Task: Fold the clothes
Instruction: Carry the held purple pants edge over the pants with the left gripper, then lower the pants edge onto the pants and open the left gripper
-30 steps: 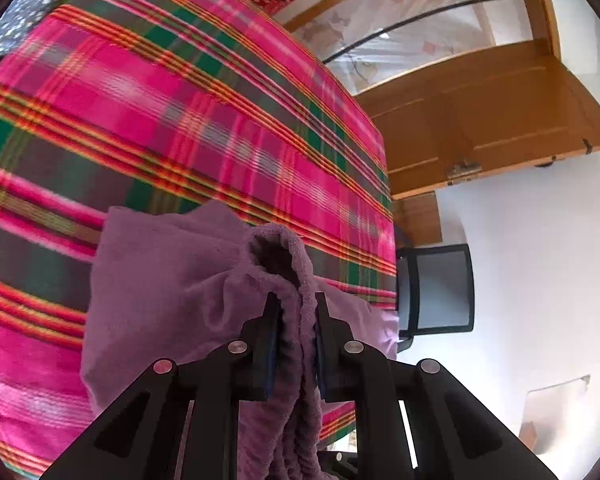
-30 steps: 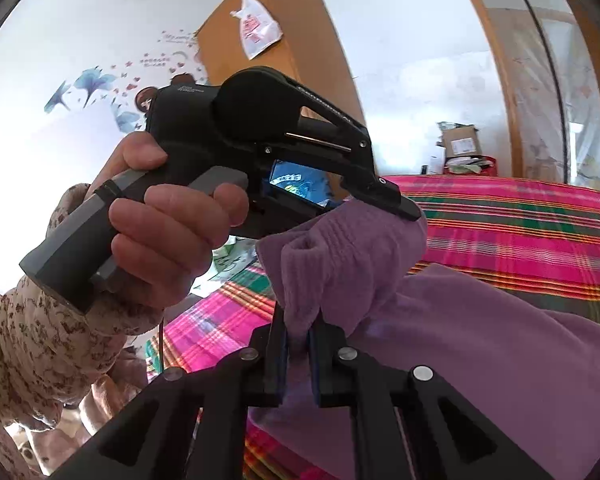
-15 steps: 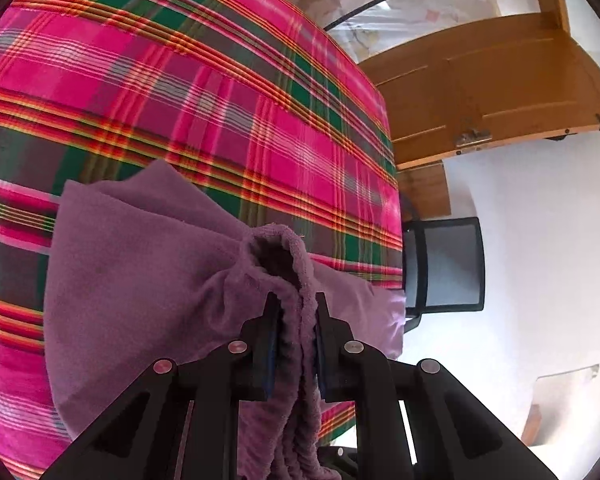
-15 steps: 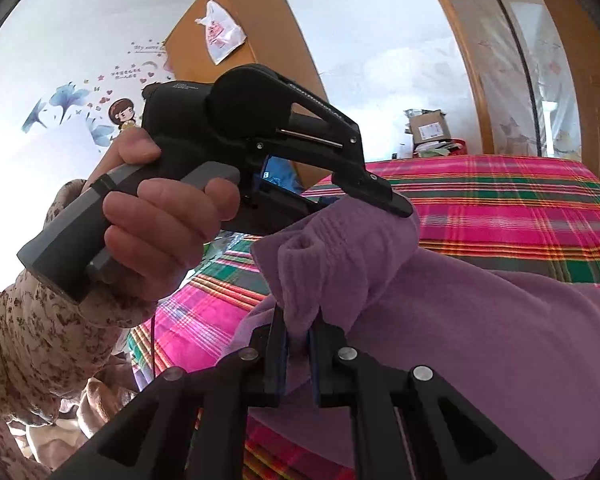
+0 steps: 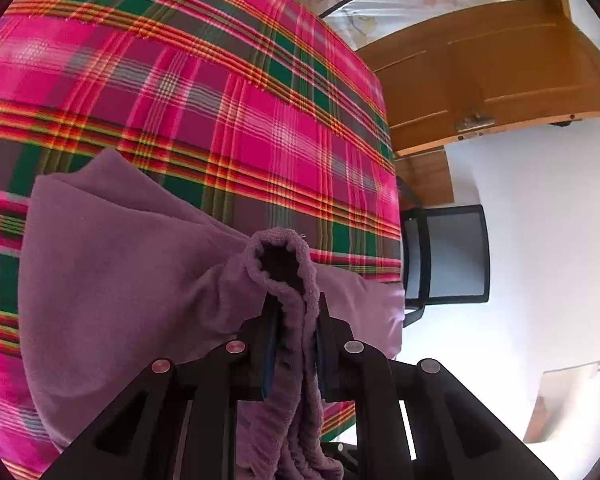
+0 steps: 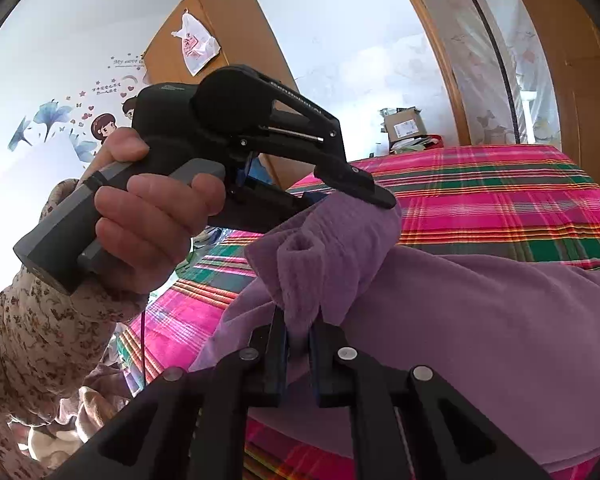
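Garment (image 5: 112,280) lowered, both tools clamping its edge

Under your work is a bed (image 5: 228,92) covered edge to edge by a plaid sheet (image 6: 500,196) in hot pink, green and grey with orange-yellow lines. You have the purple fleece garment (image 5: 112,280) spread over its near part, one portion lying flat on the plaid and another gathered upward. At the bed's far end, a cardboard box (image 6: 404,128) sits among some clutter.
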`<state>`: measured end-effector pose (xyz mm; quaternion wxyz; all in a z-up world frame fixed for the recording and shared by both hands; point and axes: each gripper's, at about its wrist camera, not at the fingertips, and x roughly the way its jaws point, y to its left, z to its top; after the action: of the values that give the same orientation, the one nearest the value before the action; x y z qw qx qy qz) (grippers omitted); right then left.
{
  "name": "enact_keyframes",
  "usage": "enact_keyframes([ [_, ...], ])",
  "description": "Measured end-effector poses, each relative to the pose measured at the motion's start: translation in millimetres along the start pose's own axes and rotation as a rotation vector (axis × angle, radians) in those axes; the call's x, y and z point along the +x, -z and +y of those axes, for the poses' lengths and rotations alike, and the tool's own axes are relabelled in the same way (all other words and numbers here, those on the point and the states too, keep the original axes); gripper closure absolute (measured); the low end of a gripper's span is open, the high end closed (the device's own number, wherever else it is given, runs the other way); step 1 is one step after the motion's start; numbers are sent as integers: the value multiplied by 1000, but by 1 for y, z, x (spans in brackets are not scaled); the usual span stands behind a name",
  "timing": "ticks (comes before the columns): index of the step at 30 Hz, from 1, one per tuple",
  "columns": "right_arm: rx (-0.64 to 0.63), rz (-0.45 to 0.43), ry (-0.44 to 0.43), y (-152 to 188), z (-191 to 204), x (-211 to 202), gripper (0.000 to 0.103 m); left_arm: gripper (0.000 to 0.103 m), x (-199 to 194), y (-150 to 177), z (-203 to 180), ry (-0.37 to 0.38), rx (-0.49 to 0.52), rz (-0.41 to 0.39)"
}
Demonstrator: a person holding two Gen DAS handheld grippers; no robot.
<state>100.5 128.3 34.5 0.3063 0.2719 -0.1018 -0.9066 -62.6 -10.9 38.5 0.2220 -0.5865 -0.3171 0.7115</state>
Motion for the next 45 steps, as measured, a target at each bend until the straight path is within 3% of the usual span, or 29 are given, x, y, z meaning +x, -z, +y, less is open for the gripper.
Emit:
enact_keyframes([
  [6, 24, 9, 24, 4, -7, -2, 94, 88, 16, 0, -3, -5, 1, 27],
  [15, 66, 83, 52, 21, -28, -2, 93, 79, 35, 2, -6, 2, 2, 79],
  [22, 137, 120, 73, 36, -49, -11, 80, 70, 13, 14, -19, 28, 94, 48],
  [30, 194, 103, 53, 47, -62, -31, 74, 69, -26, 27, 20, -10, 34, -34],
  [39, 289, 15, 38, 39, -86, -63, 69, 69, -55, 70, 78, -35, -37, -80],
  [41, 274, 10, 29, 32, -84, -61, 64, 69, -58, 78, 85, -54, -44, -85],
  [45, 167, 65, 8, 20, -65, -42, 63, 68, -61, 90, 97, -69, -56, -90],
])
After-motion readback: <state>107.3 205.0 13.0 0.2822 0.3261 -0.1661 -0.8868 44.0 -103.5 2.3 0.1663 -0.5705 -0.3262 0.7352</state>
